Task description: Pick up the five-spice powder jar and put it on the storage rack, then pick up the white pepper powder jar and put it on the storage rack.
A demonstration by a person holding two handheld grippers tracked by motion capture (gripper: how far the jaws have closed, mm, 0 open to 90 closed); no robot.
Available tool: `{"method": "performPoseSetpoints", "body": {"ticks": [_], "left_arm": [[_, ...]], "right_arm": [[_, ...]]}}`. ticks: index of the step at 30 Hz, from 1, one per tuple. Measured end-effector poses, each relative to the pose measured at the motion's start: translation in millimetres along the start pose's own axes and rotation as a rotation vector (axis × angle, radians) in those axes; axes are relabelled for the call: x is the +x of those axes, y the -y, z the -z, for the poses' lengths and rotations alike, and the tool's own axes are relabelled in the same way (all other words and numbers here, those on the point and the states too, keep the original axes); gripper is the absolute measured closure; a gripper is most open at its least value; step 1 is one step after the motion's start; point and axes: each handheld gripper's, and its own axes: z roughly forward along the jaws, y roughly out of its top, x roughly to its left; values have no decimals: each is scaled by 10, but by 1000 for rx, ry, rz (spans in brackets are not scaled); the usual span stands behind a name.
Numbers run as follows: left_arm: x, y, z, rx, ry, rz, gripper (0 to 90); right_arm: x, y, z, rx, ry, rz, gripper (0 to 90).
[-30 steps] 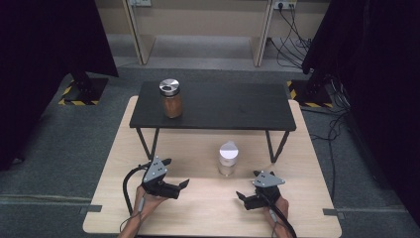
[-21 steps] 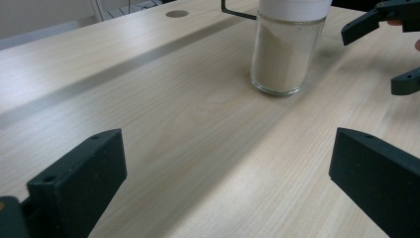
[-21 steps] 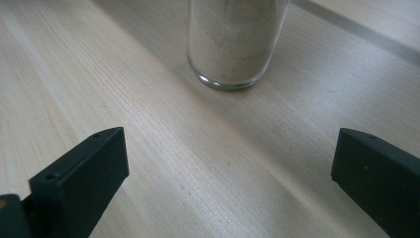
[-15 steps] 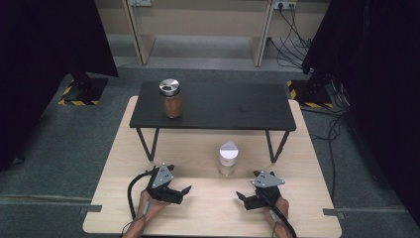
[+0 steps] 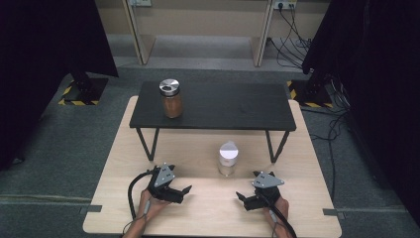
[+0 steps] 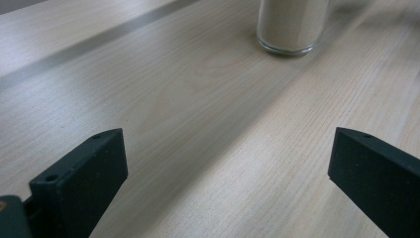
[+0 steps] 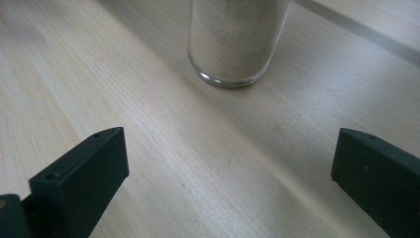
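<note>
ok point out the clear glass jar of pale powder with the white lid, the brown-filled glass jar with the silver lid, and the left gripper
clear glass jar of pale powder with white lid (image 5: 228, 159): high view, on its glass side
brown-filled glass jar with silver lid (image 5: 172, 104): high view, on its brown body
left gripper (image 5: 181, 191): high view, midway between its fingertips

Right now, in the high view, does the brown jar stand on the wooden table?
No, the brown jar stands on the black shelf.
</note>
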Motion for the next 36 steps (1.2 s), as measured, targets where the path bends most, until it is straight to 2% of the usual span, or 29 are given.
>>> {"method": "performPoseSetpoints", "body": {"ticks": [7,15,36], "left_arm": [[0,-9,-4,5,0,-2,10],[-33,-34,-16,19,-7,-24,16],[-22,-30,-13,17,-5,-15,11]], "right_arm": [[6,-2,-1,1,0,6,13],[10,-8,-4,4,0,8,13],[-24,-9,-10,3,-12,5,13]]}}
